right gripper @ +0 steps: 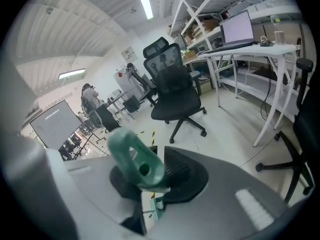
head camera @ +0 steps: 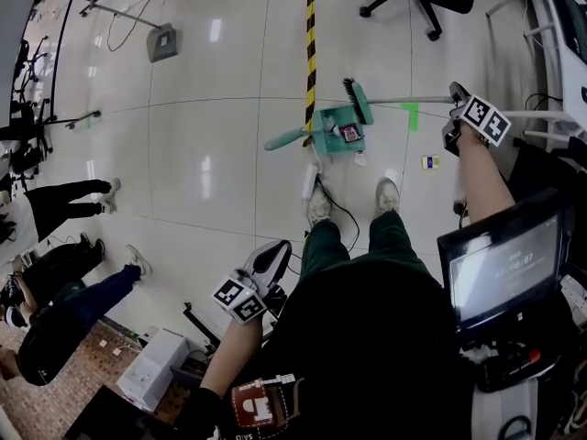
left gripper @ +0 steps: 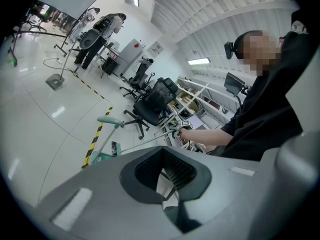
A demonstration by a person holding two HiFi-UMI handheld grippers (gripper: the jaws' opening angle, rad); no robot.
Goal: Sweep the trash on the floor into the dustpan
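1. Trash shows as a small red-and-dark piece [head camera: 349, 134] lying in the green dustpan [head camera: 328, 119], and a white scrap [head camera: 359, 159] on the floor [head camera: 211, 108] just beside the pan.
2. The dustpan stands ahead of the person's shoes [head camera: 318, 205], beside the yellow-black tape line [head camera: 311, 35].
3. The broom [head camera: 358, 101] has its brush head against the pan's far side. Its pole runs to the right gripper [right gripper: 150, 184], whose jaws are clamped on the green end grip [right gripper: 134, 159].
4. The left gripper [left gripper: 162, 176] hangs by the person's left leg, well apart from the dustpan. Its jaws are parted with nothing between them.
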